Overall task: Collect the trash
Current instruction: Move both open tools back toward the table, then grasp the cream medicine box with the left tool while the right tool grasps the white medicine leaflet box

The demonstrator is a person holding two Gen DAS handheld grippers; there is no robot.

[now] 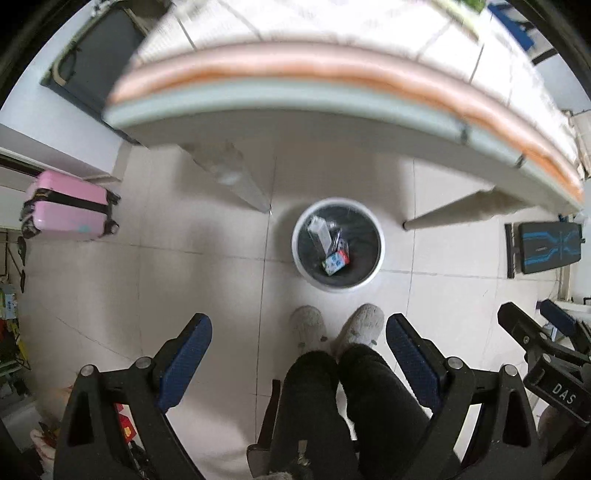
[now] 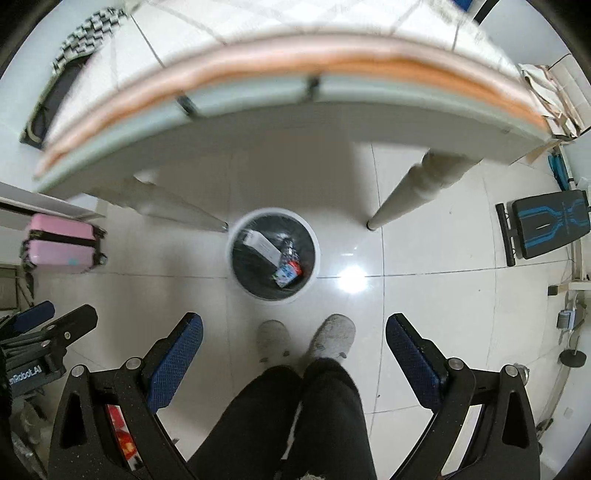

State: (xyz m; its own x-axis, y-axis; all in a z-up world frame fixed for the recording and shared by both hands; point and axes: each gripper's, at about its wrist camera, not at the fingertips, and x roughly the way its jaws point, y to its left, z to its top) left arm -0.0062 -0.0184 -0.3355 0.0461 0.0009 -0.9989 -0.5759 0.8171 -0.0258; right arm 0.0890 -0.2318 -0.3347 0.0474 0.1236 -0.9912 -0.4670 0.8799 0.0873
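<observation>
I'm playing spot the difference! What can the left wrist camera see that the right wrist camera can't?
Only the left wrist view shows the right gripper poking in at the right edge, with "DAS" printed on it.

Only the right wrist view shows the left gripper at the left edge, a checkered cloth on the table, and a glare spot on the floor.

Both show the white trash bin holding a grey carton and a small colourful box, the pink suitcase, the table edge and grey slippers.

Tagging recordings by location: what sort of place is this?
Probably a room in a home: tiled floor, a table with a lined trash bin beneath it, and a pink suitcase by the wall.
</observation>
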